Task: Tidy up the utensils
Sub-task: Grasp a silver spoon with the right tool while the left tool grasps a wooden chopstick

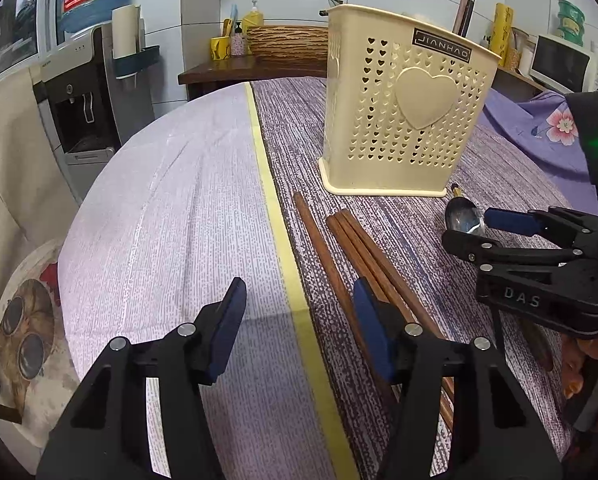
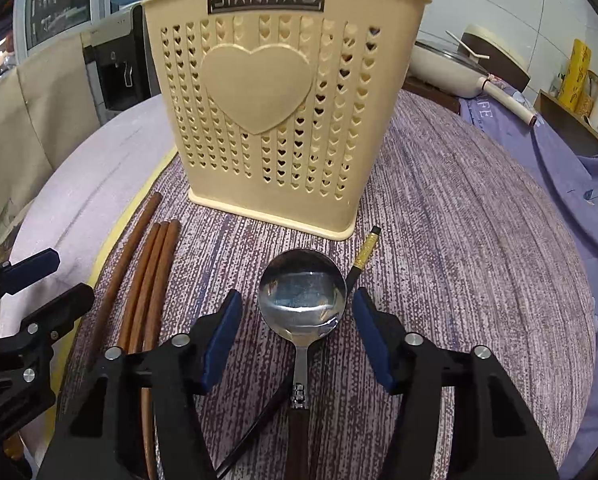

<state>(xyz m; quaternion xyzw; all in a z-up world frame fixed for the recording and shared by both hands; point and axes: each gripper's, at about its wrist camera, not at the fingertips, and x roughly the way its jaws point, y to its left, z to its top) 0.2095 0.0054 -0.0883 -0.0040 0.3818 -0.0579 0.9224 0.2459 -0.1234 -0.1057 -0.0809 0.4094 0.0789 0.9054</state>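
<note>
A cream utensil holder (image 2: 275, 100) with heart holes stands upright on the purple tablecloth; it is also in the left wrist view (image 1: 399, 112). A metal spoon (image 2: 302, 292) with a dark handle lies in front of it. Its bowl sits between the fingers of my right gripper (image 2: 297, 300), which is open with its pads clear of the spoon. A black chopstick (image 2: 365, 252) with a gold band lies under the spoon. Several brown chopsticks (image 1: 363, 256) lie left of the spoon. My left gripper (image 1: 299, 292) is open over bare cloth, its right finger above those chopsticks.
A yellow stripe (image 1: 275, 216) divides the pale and dark halves of the cloth. A water dispenser (image 1: 87, 96) stands at far left. A wicker basket (image 1: 287, 42) and a microwave (image 1: 559, 64) sit on shelves behind. A pan (image 2: 451, 64) rests at back right.
</note>
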